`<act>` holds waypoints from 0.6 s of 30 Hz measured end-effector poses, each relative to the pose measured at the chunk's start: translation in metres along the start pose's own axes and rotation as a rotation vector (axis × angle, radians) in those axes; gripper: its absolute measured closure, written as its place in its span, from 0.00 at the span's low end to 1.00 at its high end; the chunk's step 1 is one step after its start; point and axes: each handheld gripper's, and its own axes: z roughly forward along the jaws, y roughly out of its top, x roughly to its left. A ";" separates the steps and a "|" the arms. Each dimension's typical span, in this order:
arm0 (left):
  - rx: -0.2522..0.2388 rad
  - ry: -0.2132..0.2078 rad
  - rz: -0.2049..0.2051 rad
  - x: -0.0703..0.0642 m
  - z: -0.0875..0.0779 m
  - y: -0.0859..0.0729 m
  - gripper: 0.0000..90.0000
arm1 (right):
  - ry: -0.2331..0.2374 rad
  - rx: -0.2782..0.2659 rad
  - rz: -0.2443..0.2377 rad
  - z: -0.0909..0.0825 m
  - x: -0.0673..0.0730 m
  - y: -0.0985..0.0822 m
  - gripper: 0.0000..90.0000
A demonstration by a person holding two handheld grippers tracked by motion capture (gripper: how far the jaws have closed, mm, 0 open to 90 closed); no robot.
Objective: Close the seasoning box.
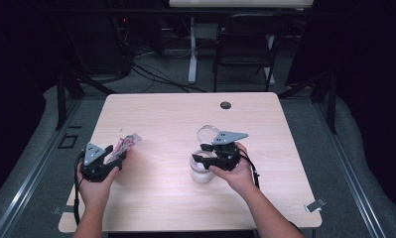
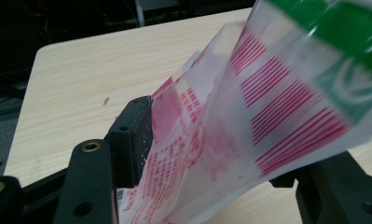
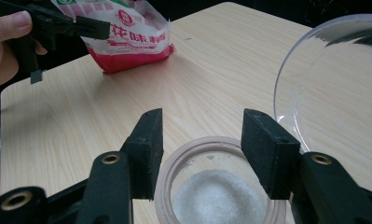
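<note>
A red-and-white printed plastic bag point(image 1: 127, 144) point(image 2: 230, 116) point(image 3: 137, 32) sits between the jaws of my left gripper point(image 1: 115, 153) point(image 2: 235, 135), which is shut on it near the table's left side. Its left pad point(image 2: 139, 135) presses the film. My right gripper point(image 1: 201, 153) point(image 3: 202, 116) stands open just over the mouth of a glass jar point(image 1: 201, 172) with a pale rim point(image 3: 207, 142). White granules point(image 3: 218, 196) lie in the jar. A clear round lid point(image 1: 208, 133) point(image 3: 333, 93) is just beyond the jar.
The wooden table point(image 1: 175, 114) has a dark round cable hole point(image 1: 226, 105) near its far edge. A black chair point(image 1: 245, 44) and a white table leg point(image 1: 192, 54) stand on the floor beyond it. Tape tabs point(image 1: 314, 204) mark the front corners.
</note>
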 end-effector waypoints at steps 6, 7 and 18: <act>0.000 -0.038 0.030 -0.014 0.001 0.005 0.48 | 0.002 0.005 -0.002 -0.001 0.000 0.000 0.55; 0.005 -0.043 0.043 -0.017 0.002 0.005 0.48 | 0.003 0.005 -0.003 -0.001 0.000 0.000 0.55; 0.036 -0.155 0.130 -0.057 0.013 0.012 0.48 | -0.006 -0.017 -0.005 -0.003 0.002 0.002 0.56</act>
